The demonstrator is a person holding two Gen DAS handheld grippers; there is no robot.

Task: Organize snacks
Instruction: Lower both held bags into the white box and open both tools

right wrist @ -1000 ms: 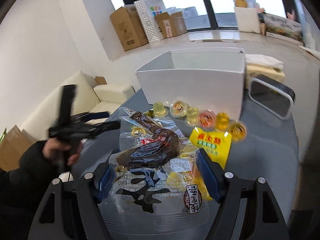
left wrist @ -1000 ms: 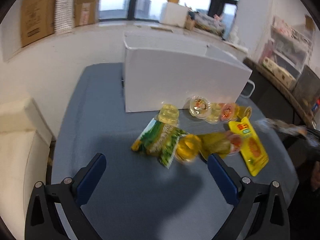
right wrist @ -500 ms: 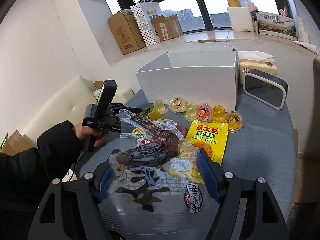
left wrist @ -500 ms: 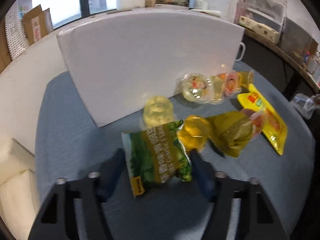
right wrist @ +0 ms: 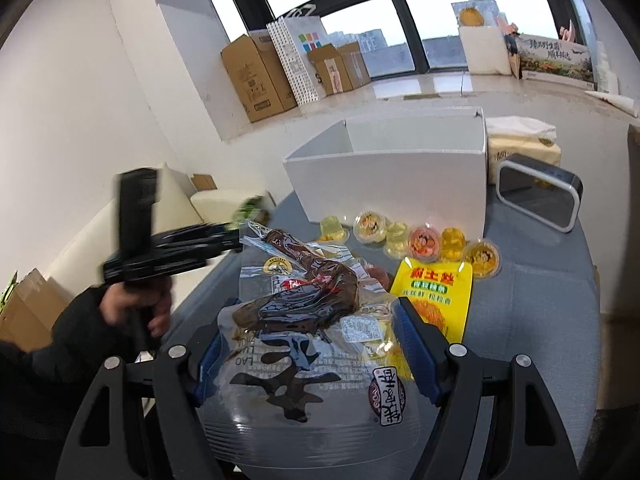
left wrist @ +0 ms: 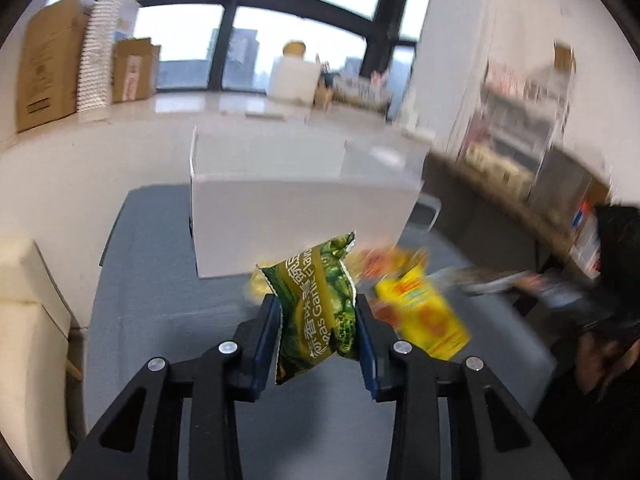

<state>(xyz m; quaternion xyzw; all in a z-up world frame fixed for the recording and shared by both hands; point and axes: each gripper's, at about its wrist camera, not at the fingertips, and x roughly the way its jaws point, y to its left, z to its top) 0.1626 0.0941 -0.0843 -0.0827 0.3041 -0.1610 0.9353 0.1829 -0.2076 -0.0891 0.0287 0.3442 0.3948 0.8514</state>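
My left gripper [left wrist: 317, 312] is shut on a green pea snack bag [left wrist: 320, 304] and holds it above the blue table, in front of the open white box [left wrist: 300, 224]. My right gripper [right wrist: 310, 320] is shut on a clear packet of dark braised meat [right wrist: 304, 320], held above the table's near side. The left gripper also shows blurred in the right wrist view [right wrist: 236, 236]. A yellow snack pouch [right wrist: 436, 292] lies flat on the table. Several jelly cups [right wrist: 424, 240] line the front of the white box [right wrist: 400, 184].
A grey clock-like device [right wrist: 540, 196] and a tissue pack [right wrist: 524, 140] stand right of the box. Cardboard boxes [right wrist: 256, 76] and a paper bag sit on the window ledge. A cream sofa [left wrist: 28, 320] is left of the table [left wrist: 160, 320]. Shelves stand at the right.
My left gripper closed on the green pea bag and lifted it off the table. My right gripper still holds the meat packet in about the same place.
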